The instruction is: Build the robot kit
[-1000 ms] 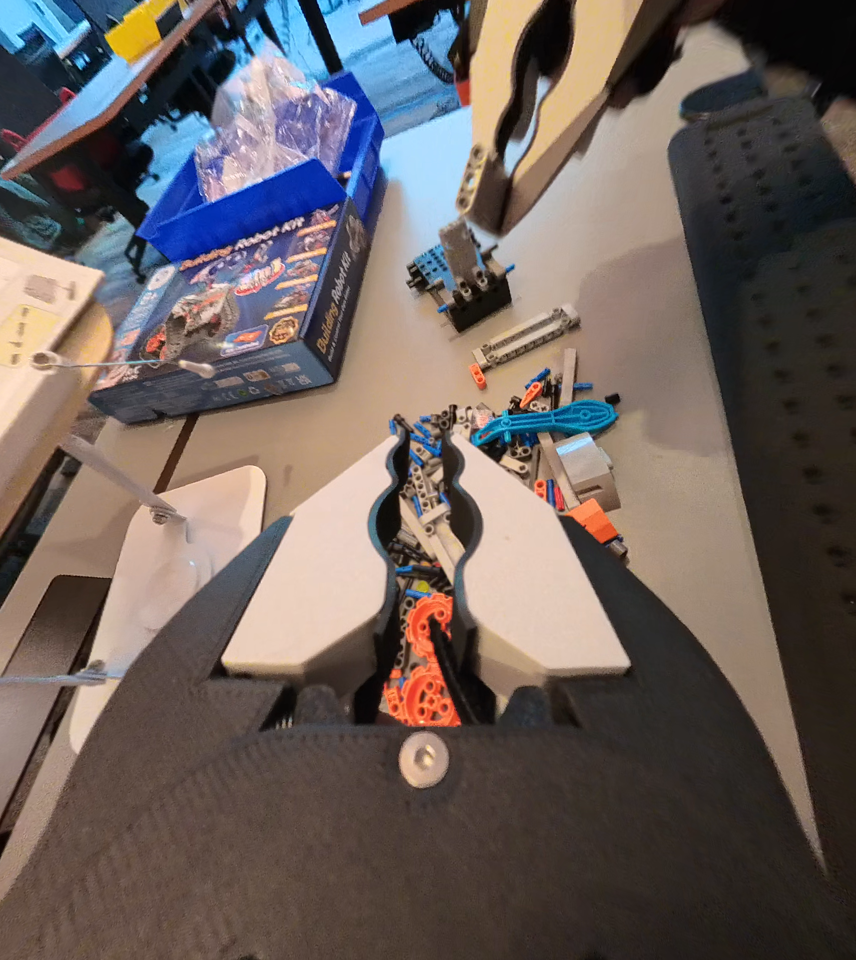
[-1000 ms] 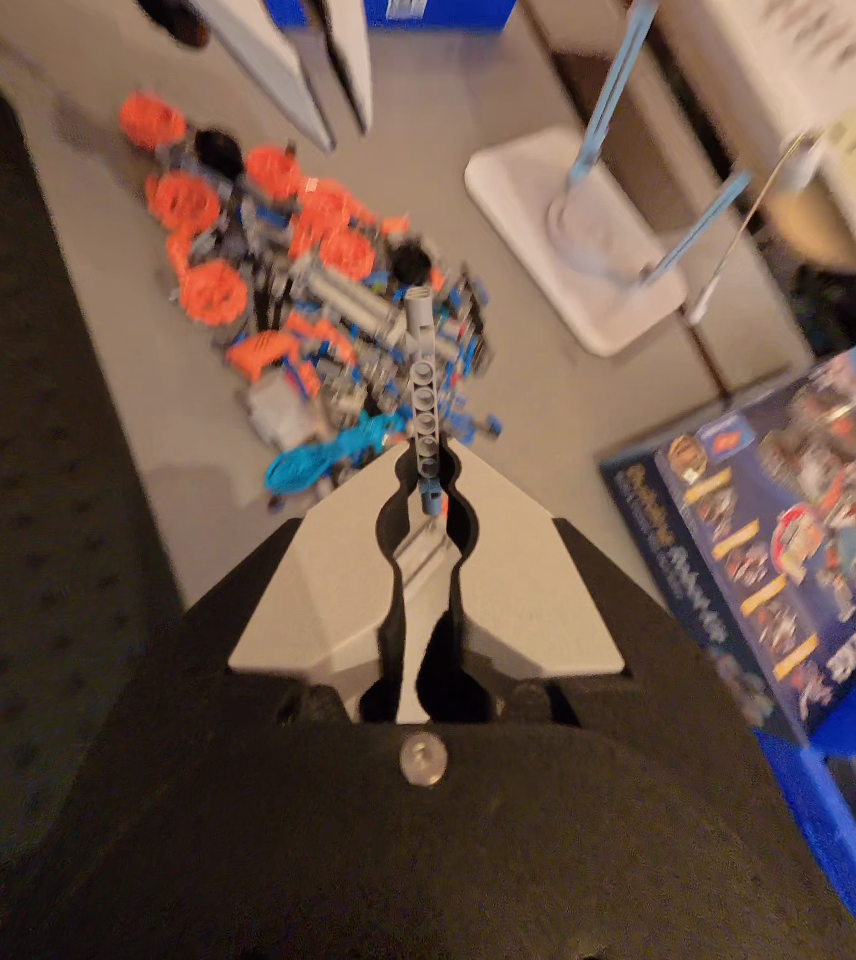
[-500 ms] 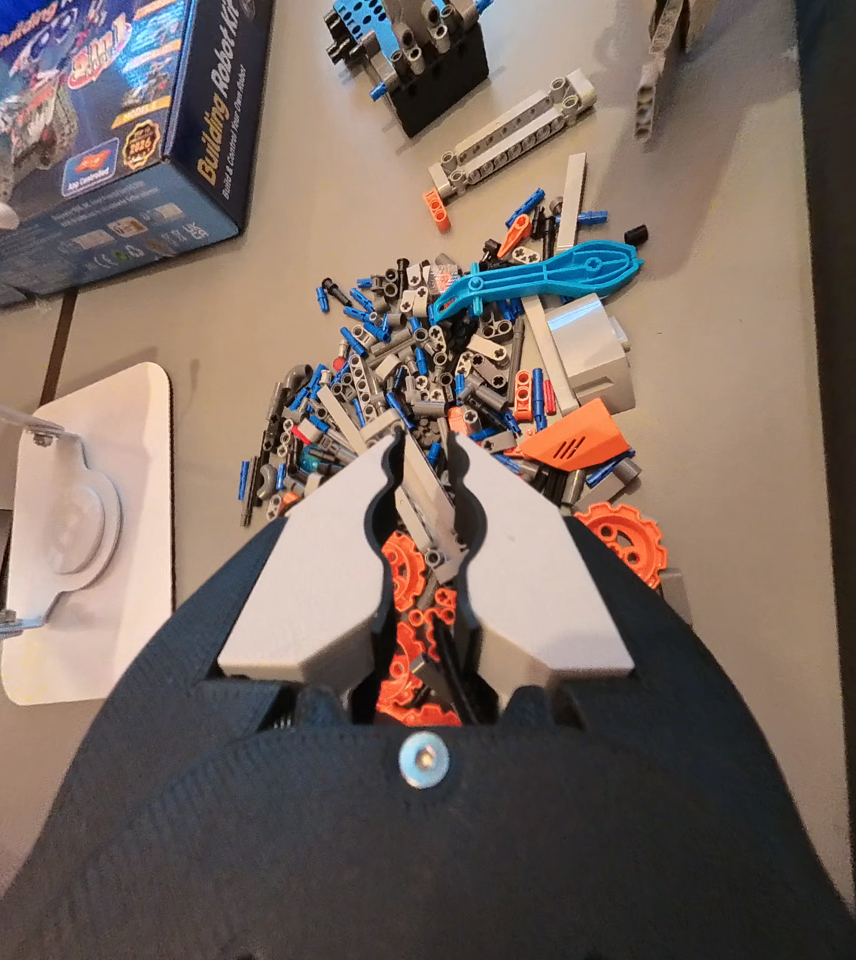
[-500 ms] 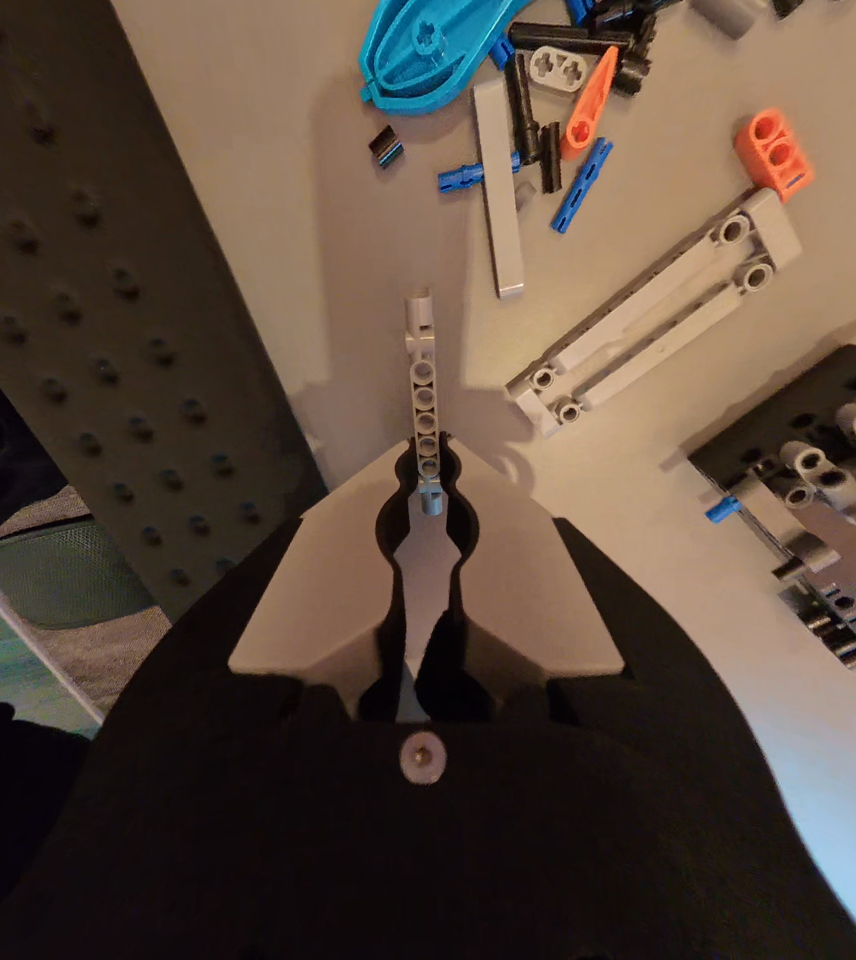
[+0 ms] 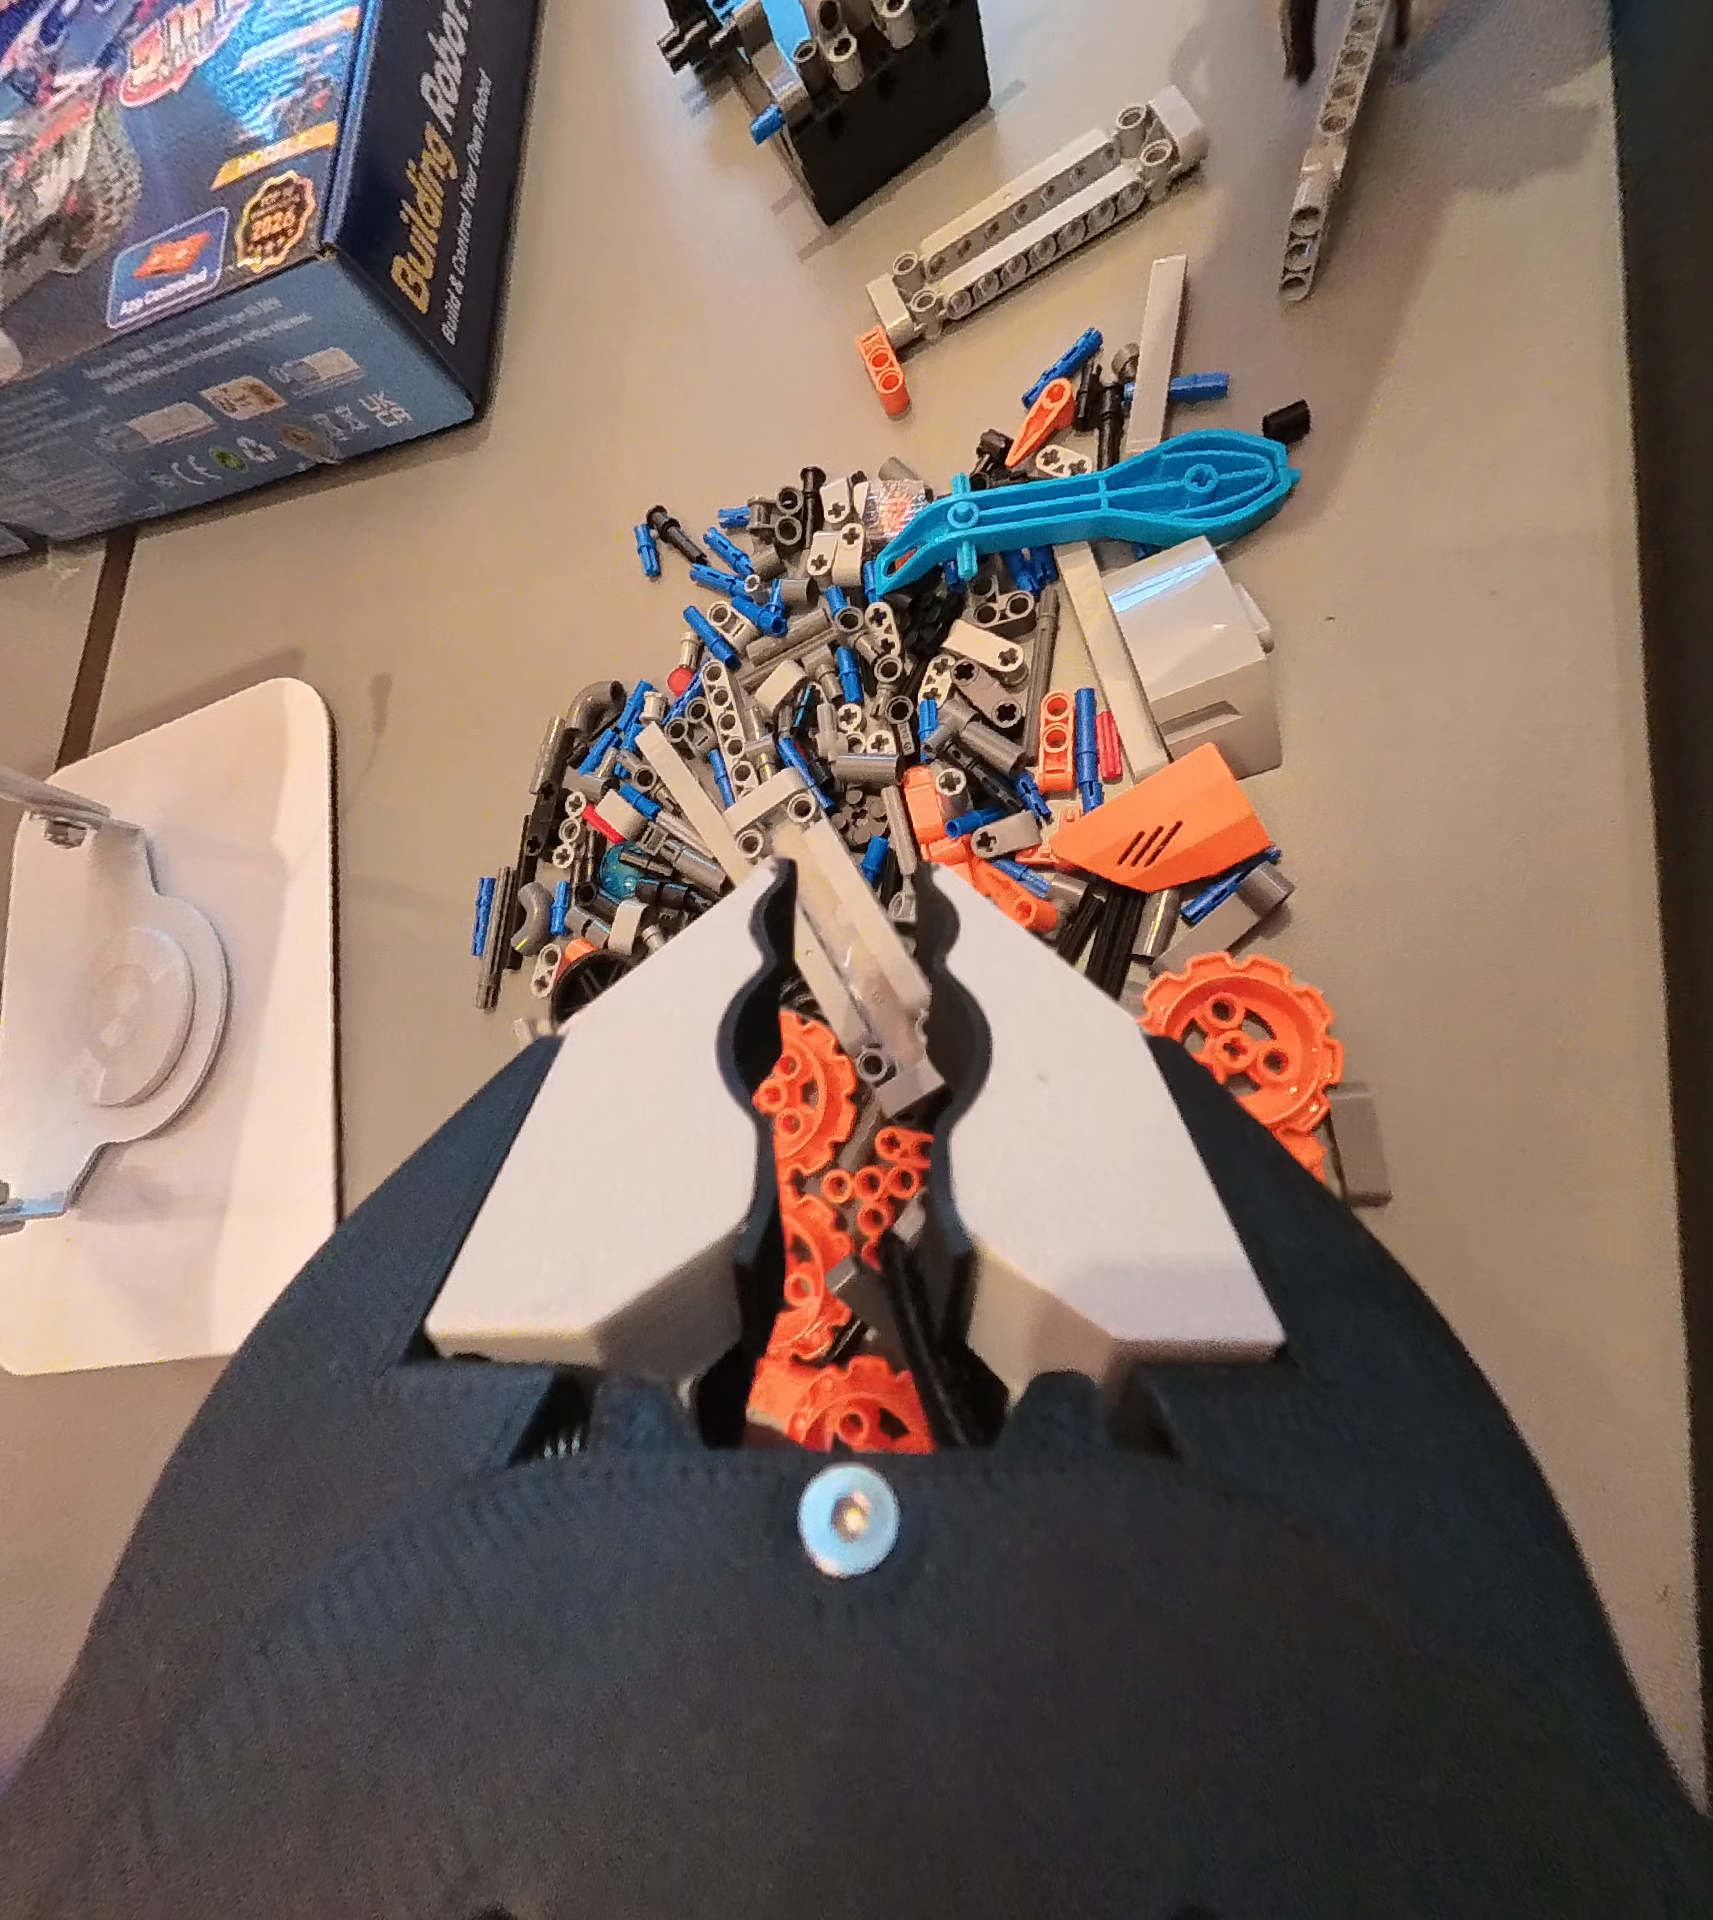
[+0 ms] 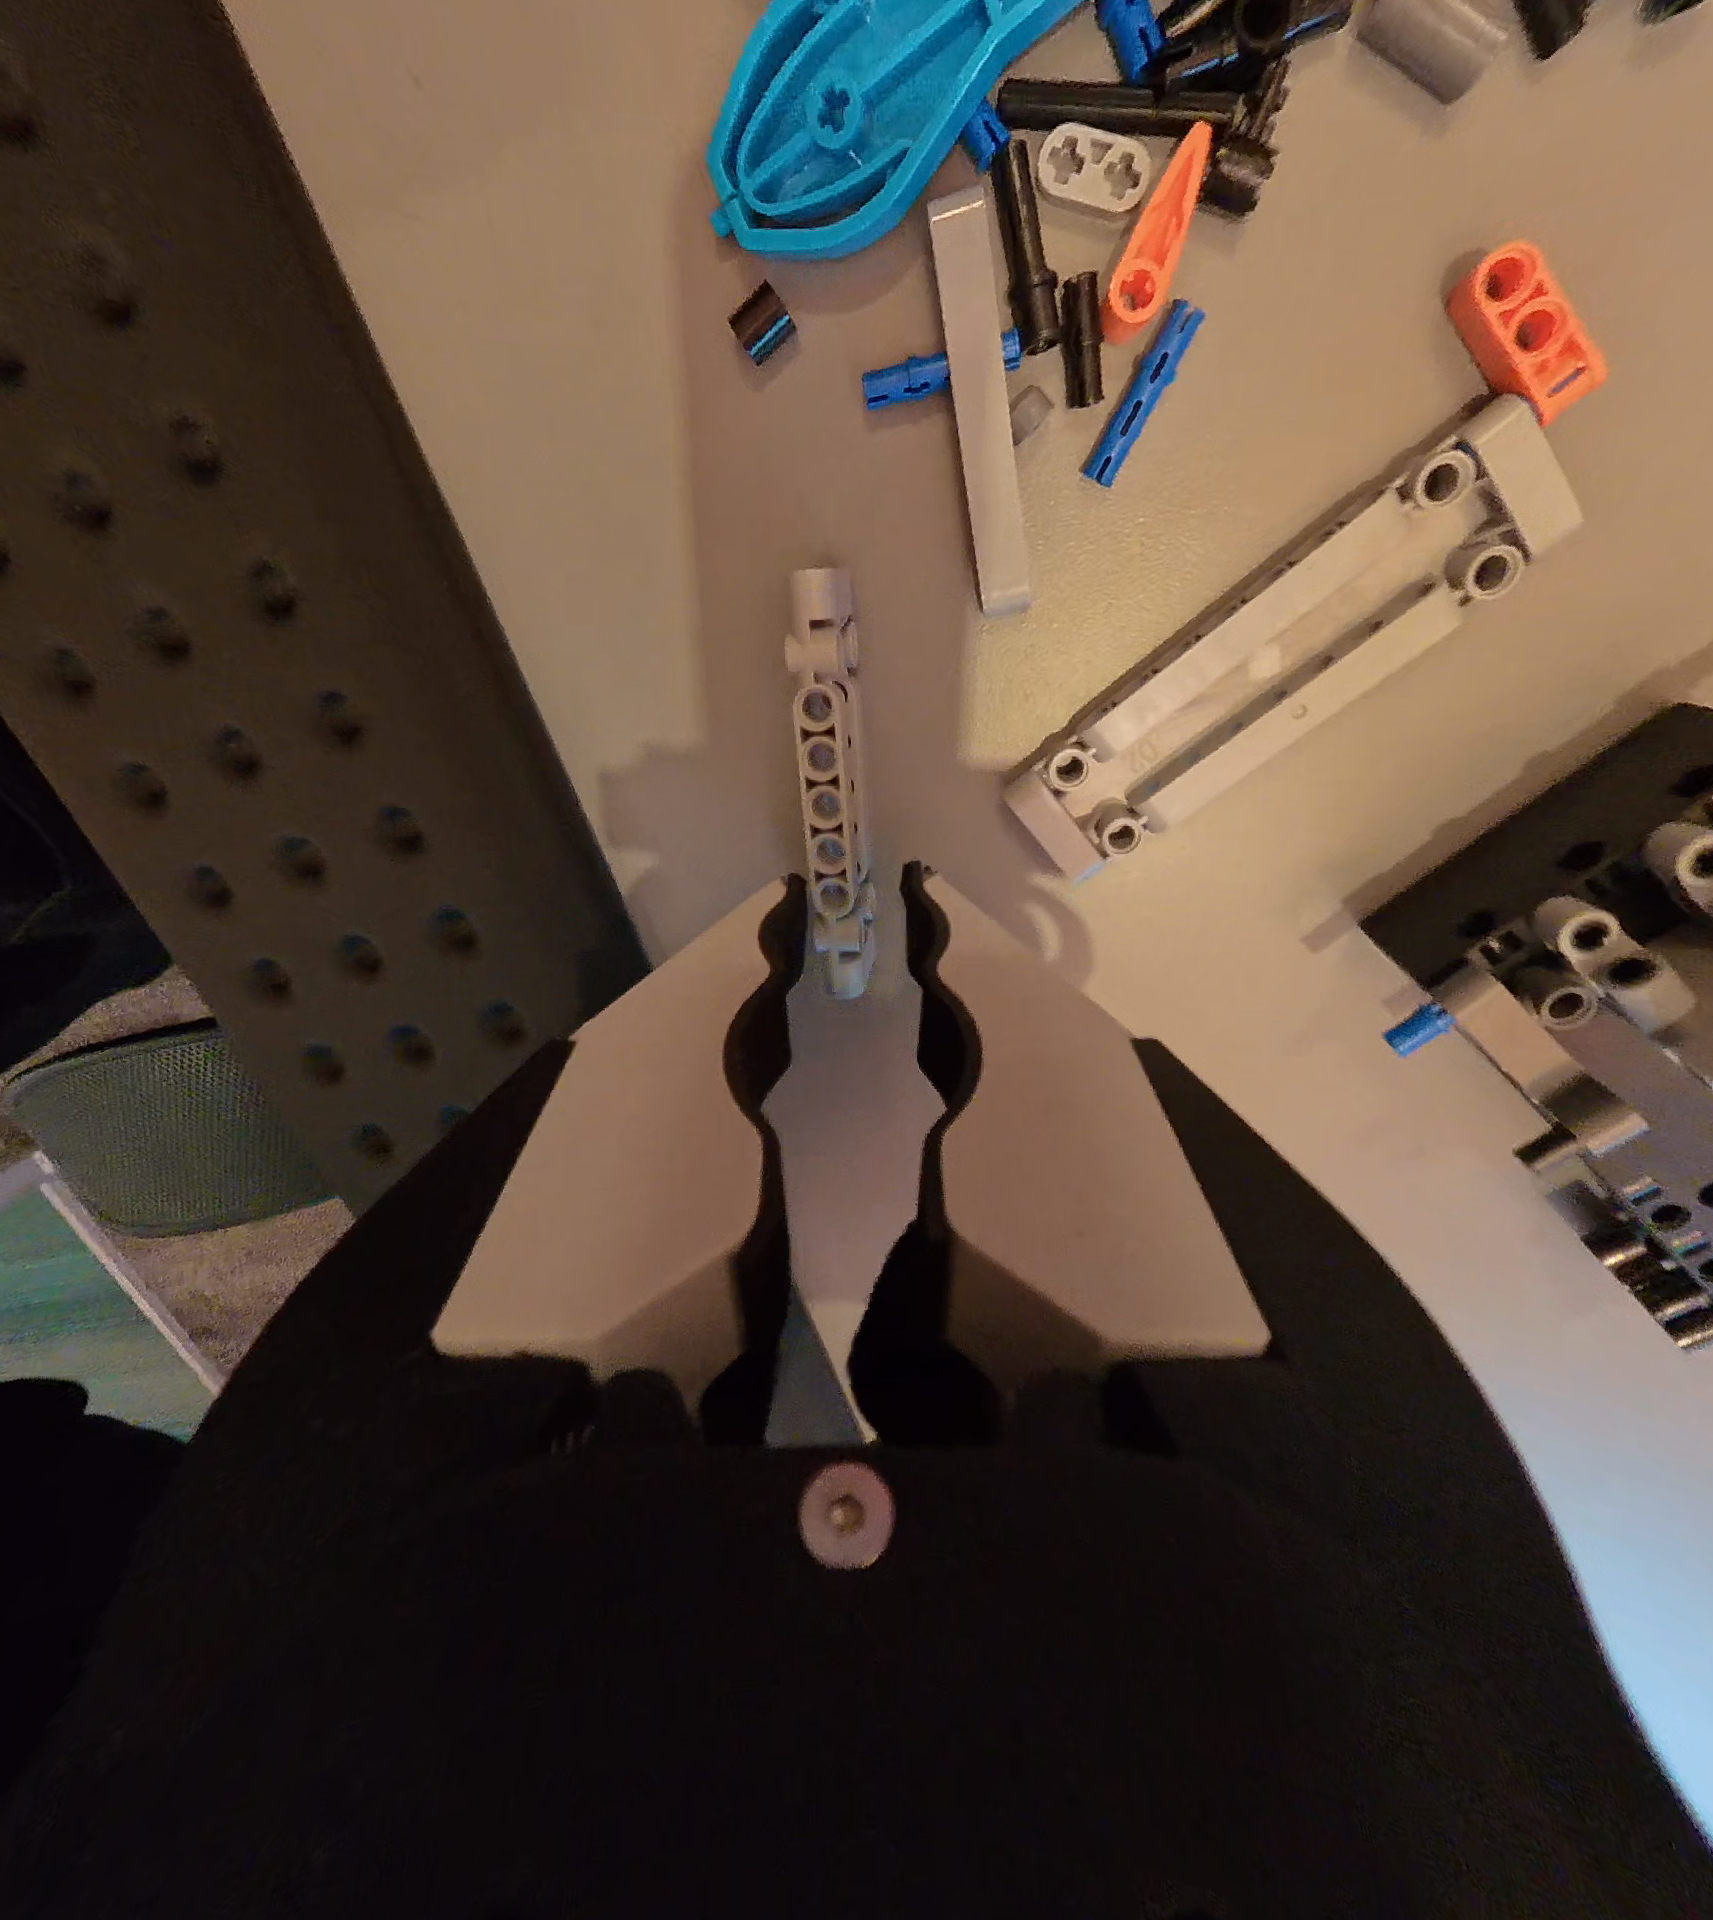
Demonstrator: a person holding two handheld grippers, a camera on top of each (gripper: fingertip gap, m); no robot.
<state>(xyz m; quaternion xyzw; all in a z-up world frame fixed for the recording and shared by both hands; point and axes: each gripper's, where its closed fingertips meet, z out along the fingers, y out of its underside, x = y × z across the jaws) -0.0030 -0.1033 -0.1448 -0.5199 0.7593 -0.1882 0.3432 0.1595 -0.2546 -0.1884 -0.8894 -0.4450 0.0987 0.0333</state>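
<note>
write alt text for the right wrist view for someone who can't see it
The right hand-held gripper, slightly open, points down at a thin grey holed beam whose near end sits between its tips. On the beige table beyond lie a turquoise paddle-shaped part, a long grey frame and small scattered pins.

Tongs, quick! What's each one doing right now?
Left tongs: shut on a grey bar.
Right tongs: open; a holed beam sits between them, not gripped.
</note>
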